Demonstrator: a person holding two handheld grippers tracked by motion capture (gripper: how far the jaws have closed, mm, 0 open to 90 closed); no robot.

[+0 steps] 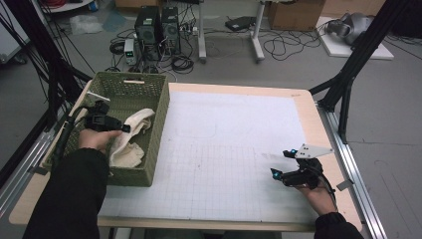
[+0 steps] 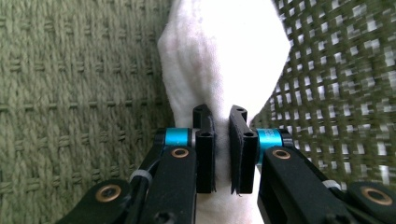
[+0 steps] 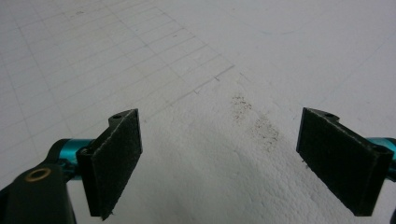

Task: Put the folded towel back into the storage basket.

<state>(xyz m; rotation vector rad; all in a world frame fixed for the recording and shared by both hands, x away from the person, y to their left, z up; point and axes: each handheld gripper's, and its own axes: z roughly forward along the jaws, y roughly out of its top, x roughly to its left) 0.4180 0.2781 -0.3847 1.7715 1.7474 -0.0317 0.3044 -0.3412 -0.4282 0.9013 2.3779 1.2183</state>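
A cream cloth (image 1: 132,137) lies bunched inside the green woven basket (image 1: 130,84) at the table's left. My left gripper (image 1: 124,128) reaches into the basket from the left and is shut on a fold of that cloth (image 2: 224,60), which passes between the two black pads (image 2: 205,154). Woven basket wall (image 2: 70,93) stands close behind the cloth. At the table's right, my right gripper (image 1: 282,164) rests low over the white gridded mat (image 1: 224,149). Its pads (image 3: 114,161) stand wide apart with bare mat (image 3: 219,154) between them.
The mat covers most of the wooden table (image 1: 308,107). A faint dark smudge (image 3: 259,123) marks the mat ahead of the right gripper. Computer towers (image 1: 159,27), cables and a cardboard box (image 1: 293,15) sit on the floor beyond. Black frame legs (image 1: 348,74) stand at the right.
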